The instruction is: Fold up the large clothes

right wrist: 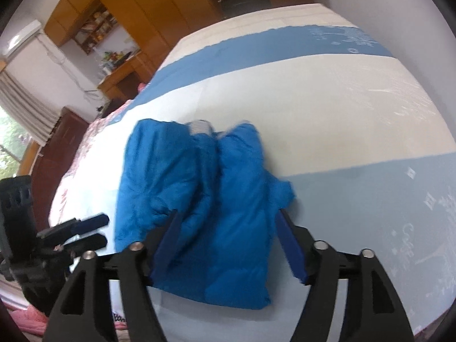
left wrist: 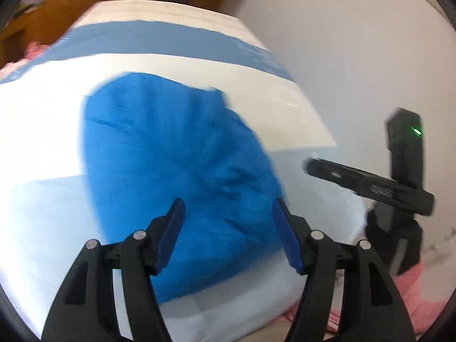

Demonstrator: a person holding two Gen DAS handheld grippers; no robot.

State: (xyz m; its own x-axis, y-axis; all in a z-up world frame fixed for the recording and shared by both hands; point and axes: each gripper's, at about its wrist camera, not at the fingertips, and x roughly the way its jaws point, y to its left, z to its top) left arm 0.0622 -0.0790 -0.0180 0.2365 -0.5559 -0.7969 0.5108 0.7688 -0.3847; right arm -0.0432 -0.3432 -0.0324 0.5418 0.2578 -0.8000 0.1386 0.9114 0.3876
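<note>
A bright blue padded jacket (left wrist: 176, 176) lies folded into a compact bundle on the bed; it also shows in the right wrist view (right wrist: 205, 213), with a grey collar patch (right wrist: 199, 126) at its far end. My left gripper (left wrist: 228, 208) is open and empty, hovering above the jacket's near part. My right gripper (right wrist: 228, 219) is open and empty, also just above the jacket's near edge. The left gripper shows at the left of the right wrist view (right wrist: 94, 230), and the right gripper's body at the right of the left wrist view (left wrist: 399, 182).
The bed (right wrist: 327, 108) has a white and light-blue striped cover. A white wall (left wrist: 356, 42) runs along its right side. Wooden cabinets (right wrist: 128, 5), a desk (right wrist: 125, 74) and a window (right wrist: 14, 142) stand to the left. Pink bedding (left wrist: 421, 293) lies at the near edge.
</note>
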